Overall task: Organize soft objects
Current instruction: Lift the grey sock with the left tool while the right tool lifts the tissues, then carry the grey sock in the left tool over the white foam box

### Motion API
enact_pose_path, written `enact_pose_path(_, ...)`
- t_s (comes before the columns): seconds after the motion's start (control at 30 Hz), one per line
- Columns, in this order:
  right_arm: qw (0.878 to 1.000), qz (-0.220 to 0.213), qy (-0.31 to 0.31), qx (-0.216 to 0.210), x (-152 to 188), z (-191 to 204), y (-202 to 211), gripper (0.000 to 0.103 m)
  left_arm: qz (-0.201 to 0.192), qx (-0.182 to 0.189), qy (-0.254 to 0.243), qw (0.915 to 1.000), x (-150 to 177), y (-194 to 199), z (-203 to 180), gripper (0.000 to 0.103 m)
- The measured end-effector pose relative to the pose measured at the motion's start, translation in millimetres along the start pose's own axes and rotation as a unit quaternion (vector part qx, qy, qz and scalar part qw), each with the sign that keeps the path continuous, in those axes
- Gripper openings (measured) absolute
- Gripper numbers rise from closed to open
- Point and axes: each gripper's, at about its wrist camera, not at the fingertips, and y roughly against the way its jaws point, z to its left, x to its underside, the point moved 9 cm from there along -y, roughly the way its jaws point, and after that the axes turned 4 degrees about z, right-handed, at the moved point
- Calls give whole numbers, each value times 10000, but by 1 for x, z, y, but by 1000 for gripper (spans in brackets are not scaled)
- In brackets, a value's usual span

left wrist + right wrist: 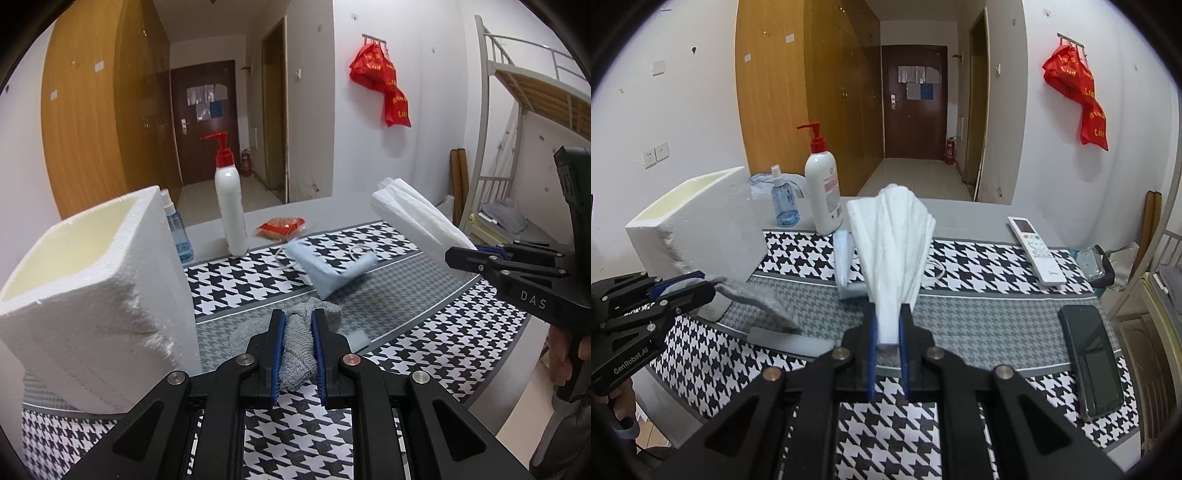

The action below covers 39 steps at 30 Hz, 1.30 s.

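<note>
My left gripper is shut on a grey knitted cloth, which hangs off the table; from the right wrist view that cloth droops from the left gripper beside the box. My right gripper is shut on a folded white tissue stack that fans upward; the left wrist view shows the tissue stack held by the right gripper. A white foam box, open at the top, stands at the left. A light blue folded cloth lies on the houndstooth mat.
A white pump bottle and a blue spray bottle stand at the back beside the box. A red snack packet lies behind the blue cloth. A remote control and a black phone lie at the right.
</note>
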Motion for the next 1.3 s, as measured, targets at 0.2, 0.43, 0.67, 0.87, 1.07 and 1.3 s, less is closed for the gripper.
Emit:
enact_pose_path(0.2,9999,-109,32,4,1,7,14,13,-135,-51,-21,9999,-2,13,1,16)
enact_pose_path(0.43,9998,-177,64,2,4,13,25,13,-298,-63,-64,9995,-5,27,1,16)
enact_pose_path(0.67,9996,-269,82,-17,5,19,35,13,-461,-98,-131,9988,-8,41,1,16)
enact_pose_path(0.87,9992,-365,130,-21,4,26,43,13,-570,-143,-151,9982,-12,50,4,16)
enact_pose_path(1.07,9990,-423,165,-31,2,29,48,13,-625,-170,-98,9979,-14,54,9,16)
enact_pose_path(1.3,9987,-466,213,-59,-1,36,51,13,-692,-204,-103,9973,-18,58,12,16)
